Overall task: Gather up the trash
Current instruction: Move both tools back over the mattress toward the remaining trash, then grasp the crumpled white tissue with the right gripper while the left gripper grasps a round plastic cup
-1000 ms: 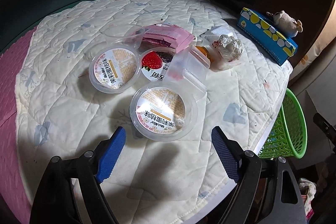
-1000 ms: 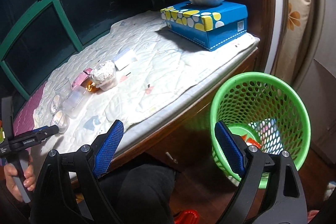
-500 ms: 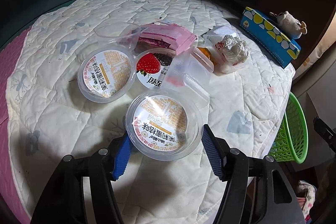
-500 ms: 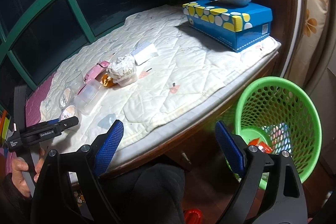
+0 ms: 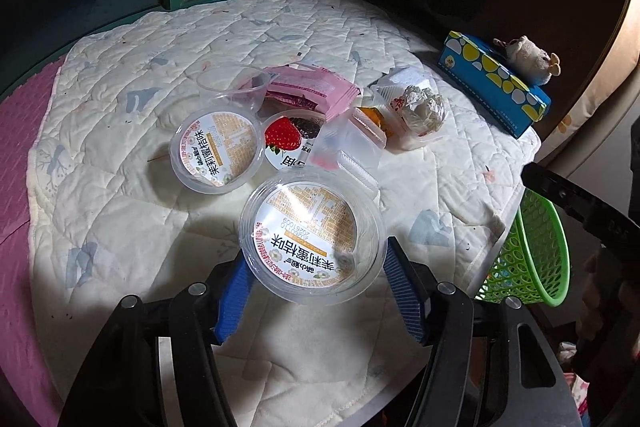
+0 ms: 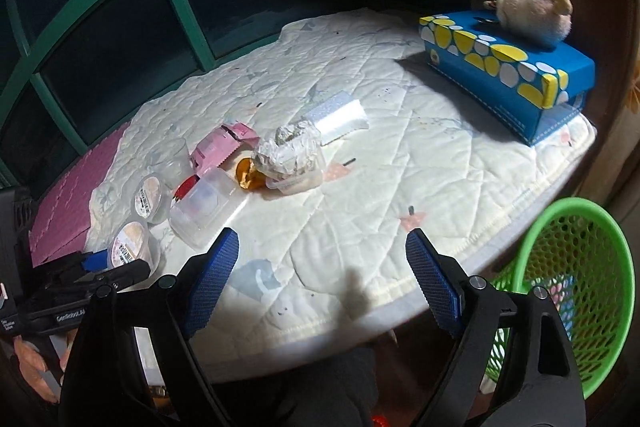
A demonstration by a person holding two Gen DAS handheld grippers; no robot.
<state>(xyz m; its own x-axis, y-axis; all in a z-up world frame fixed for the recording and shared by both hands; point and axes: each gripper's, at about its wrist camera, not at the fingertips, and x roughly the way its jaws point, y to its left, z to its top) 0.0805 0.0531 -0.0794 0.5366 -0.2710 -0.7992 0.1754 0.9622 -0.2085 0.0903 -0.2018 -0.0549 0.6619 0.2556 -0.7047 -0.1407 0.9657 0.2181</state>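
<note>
Collection barely begun: left gripper point(image 5: 316, 281) is clamping the near clear plastic jelly cup point(image 5: 310, 239) over the white quilted mat point(image 5: 120, 219); right gripper point(image 6: 322, 281) is hanging open, empty; remaining wrappers are awaiting the green mesh basket point(image 6: 580, 291).

Blue spotted tissue box point(image 6: 508, 67) at far corner of white quilted pad point(image 6: 400, 187); plush toy point(image 6: 532, 11) resting on top; pink mat point(image 5: 16, 163) alongside
</note>
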